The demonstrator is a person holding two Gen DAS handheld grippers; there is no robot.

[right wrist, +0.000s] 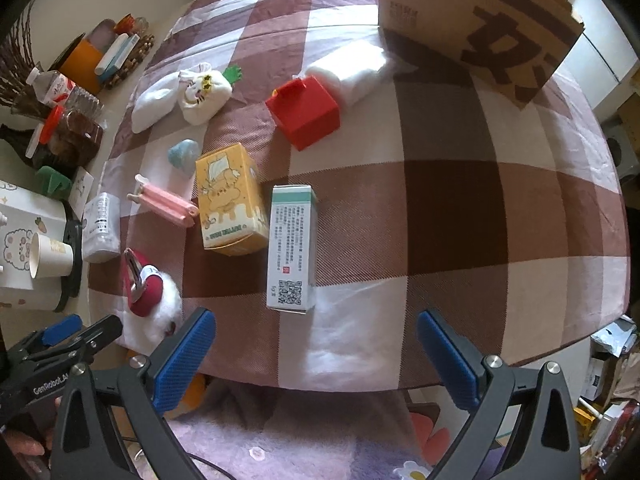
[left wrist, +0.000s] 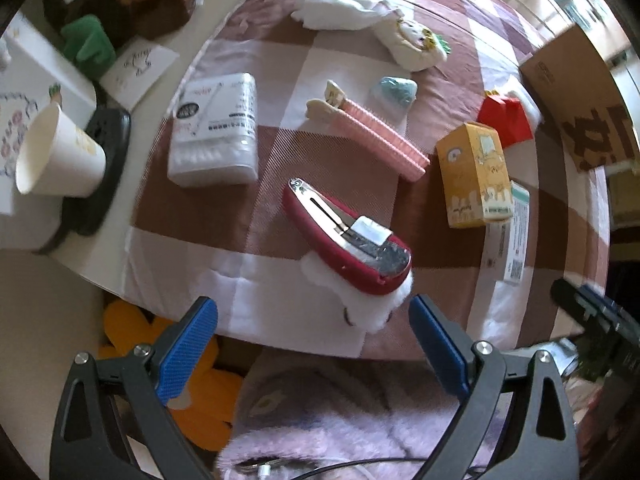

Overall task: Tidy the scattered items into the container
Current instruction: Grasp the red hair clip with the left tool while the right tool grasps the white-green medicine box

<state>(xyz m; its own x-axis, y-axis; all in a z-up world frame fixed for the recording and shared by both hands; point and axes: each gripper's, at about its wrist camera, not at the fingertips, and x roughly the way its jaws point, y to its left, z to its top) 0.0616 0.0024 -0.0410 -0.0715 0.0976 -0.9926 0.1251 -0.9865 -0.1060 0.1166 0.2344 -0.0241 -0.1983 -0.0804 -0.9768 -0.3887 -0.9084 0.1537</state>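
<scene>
Both grippers hang empty at the counter's near edge, jaws released. Left gripper [left wrist: 312, 344] faces the red hair clip [left wrist: 344, 236] on white fluff; best to straddle its narrow width, low. Cardboard box [right wrist: 480, 20] stands at the far right. Checked brown cloth [right wrist: 460, 200]; cluttered sideboard left, purple rug below.

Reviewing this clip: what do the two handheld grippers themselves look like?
Both the left gripper and the right gripper have black plastic finger frames with triangular cut-outs, silver bolts at the joints and ribbed blue pads. In the right wrist view the left gripper's body bears white "GenRobot" lettering. No sleeve is visible.
</scene>
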